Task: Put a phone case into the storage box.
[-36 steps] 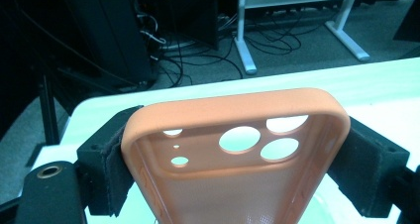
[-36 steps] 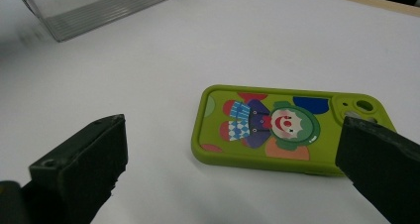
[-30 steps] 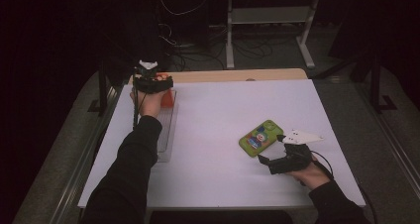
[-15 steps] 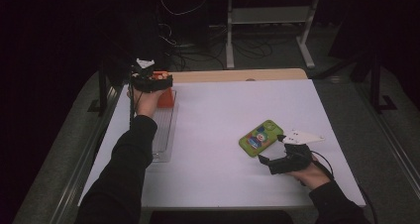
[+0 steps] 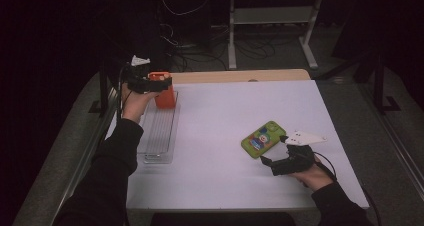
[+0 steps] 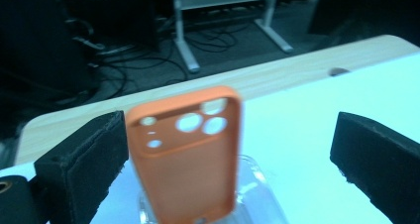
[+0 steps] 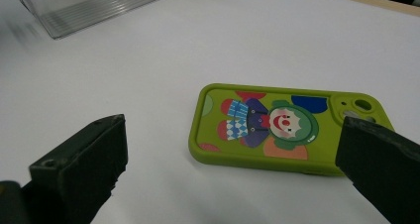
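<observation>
Right gripper (image 7: 233, 184) jaws wide apart, nothing between the pads – green phone case (image 7: 287, 127) lying flat on the white table (image 5: 225, 131) just ahead, toward 12 o'clock in the right gripper view, a little to 1 o'clock. Long axis of the case running across the jaws, from 9 to 3 o'clock, camera cutout at the 3 o'clock end, near the right-hand jaw. In the high view, right gripper (image 5: 270, 162) resting on the table at about 5 o'clock from the case (image 5: 263, 139), close but apart.

Left gripper (image 6: 228, 154) jaws having just opened, now standing wide – orange phone case (image 6: 190, 152) upright between them, not pressed by either pad, near the left-hand jaw. Standing at the far end of the clear plastic rack (image 5: 161, 133), long axis vertical, camera holes on top.

Probably next: green case to be taken. Right hand clearly nearer; left hand (image 5: 135, 98) well apart, at 10 o'clock across the table. Grip across the short width needing a turn of the wrist, as judged from here.
</observation>
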`<state>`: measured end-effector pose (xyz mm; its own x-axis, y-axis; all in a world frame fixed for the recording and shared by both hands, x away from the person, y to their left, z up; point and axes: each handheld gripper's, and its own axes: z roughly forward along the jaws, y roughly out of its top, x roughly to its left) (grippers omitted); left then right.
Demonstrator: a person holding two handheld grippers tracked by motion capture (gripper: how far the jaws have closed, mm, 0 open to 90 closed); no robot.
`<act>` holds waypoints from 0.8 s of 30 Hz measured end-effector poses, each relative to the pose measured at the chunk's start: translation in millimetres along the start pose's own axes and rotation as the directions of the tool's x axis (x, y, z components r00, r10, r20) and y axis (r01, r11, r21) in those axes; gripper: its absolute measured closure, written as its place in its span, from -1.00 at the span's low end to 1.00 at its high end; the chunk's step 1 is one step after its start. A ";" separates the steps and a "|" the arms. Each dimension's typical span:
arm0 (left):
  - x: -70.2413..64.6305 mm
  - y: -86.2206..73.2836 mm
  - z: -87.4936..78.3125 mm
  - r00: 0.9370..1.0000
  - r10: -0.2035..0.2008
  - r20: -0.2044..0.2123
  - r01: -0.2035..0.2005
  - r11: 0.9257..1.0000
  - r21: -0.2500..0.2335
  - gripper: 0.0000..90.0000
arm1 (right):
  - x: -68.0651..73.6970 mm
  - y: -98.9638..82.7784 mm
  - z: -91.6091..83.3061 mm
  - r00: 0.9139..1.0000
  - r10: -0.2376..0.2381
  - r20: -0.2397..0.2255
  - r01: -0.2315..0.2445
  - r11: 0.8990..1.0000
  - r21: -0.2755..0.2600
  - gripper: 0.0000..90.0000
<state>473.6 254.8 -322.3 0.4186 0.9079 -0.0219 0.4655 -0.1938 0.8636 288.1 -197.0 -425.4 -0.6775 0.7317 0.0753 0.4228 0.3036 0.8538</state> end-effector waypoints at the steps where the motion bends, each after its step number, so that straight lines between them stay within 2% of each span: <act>1: -2.5 0.8 -2.7 1.000 0.010 0.018 -0.010 1.000 0.000 -0.98 | -0.1 0.1 0.2 1.000 -0.003 0.000 0.003 1.000 -0.001 -1.00; 3: -8.8 2.1 -8.0 0.998 0.019 0.055 -0.019 1.000 -0.004 -0.97 | 0.1 0.4 0.3 1.000 -0.003 -0.001 0.003 1.000 0.000 -1.00; 4: -11.5 2.7 -10.7 0.997 0.036 0.069 -0.036 0.999 0.001 -0.97 | 0.4 0.5 0.2 1.000 -0.003 -0.001 0.003 1.000 0.001 -1.00; 6: -19.8 2.8 -14.8 0.993 0.049 0.103 -0.048 0.999 -0.006 -0.97 | 0.6 0.7 0.4 1.000 -0.002 -0.003 0.002 1.000 0.001 -1.00; 7: -23.1 2.6 -17.7 0.991 0.068 0.113 -0.068 0.998 -0.002 -0.97 | 0.6 0.9 0.5 1.000 -0.001 -0.002 0.001 1.000 0.001 -1.00; 8: -27.4 2.1 -19.7 0.989 0.067 0.129 -0.066 0.998 -0.010 -0.97 | 0.6 1.0 0.6 1.000 -0.001 -0.002 0.001 1.000 0.002 -1.00; 13: -46.7 -3.7 -29.0 0.975 0.088 0.206 -0.086 0.996 -0.017 -0.93 | 1.4 1.6 1.3 1.000 -0.007 -0.005 0.007 1.000 0.003 -1.00; 15: -54.8 -7.7 -32.6 0.967 0.107 0.232 -0.104 0.994 -0.023 -0.93 | 1.9 1.7 1.7 1.000 -0.006 -0.006 0.006 1.000 0.003 -1.00; 20: -73.1 -18.6 -42.7 0.947 0.118 0.299 -0.113 0.993 -0.035 -0.92 | 1.7 2.8 1.6 1.000 -0.004 -0.003 0.004 1.000 0.003 -1.00; 24: -87.1 -29.4 -49.6 0.924 0.138 0.357 -0.132 0.990 -0.040 -0.91 | 1.6 2.5 0.6 1.000 -0.004 -0.001 0.004 1.000 0.002 -1.00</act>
<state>384.8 199.9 -320.7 0.7295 0.6792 -0.0812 0.3744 -0.2972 0.8783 288.4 -194.8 -423.5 -0.6799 0.7297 0.0730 0.4217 0.3075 0.8530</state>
